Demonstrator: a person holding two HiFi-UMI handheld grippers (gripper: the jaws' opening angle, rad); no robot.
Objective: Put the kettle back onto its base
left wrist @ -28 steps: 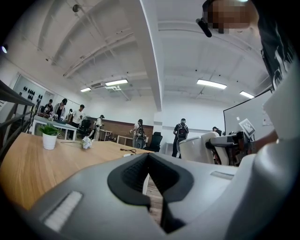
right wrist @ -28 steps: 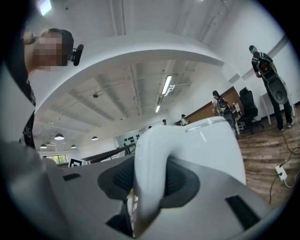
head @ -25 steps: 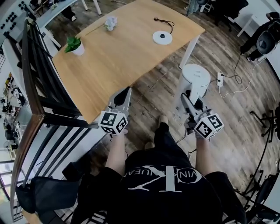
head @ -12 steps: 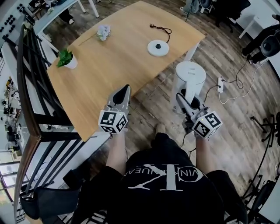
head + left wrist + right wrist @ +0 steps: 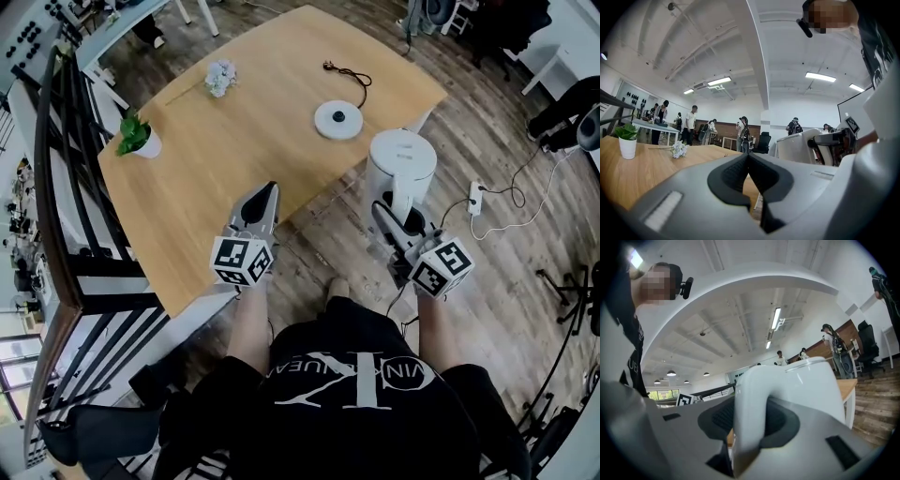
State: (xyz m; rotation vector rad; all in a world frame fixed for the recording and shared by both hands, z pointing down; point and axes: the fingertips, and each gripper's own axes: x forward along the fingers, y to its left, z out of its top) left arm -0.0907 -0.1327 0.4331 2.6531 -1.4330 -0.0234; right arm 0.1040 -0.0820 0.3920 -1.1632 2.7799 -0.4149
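Well, the right claw [image 5: 392, 214] is clamping the kettle [image 5: 401, 165] by its handle near the bench [image 5: 234, 169] edge, the left claw [image 5: 269, 190] is hanging closed and empty, and the base [image 5: 338, 120] is waiting bare.

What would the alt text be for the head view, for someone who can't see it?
Seen from above, a person's right gripper holds a white kettle by its handle, beside a wooden table. The kettle's round white base sits empty on the table; the left gripper is shut and empty.
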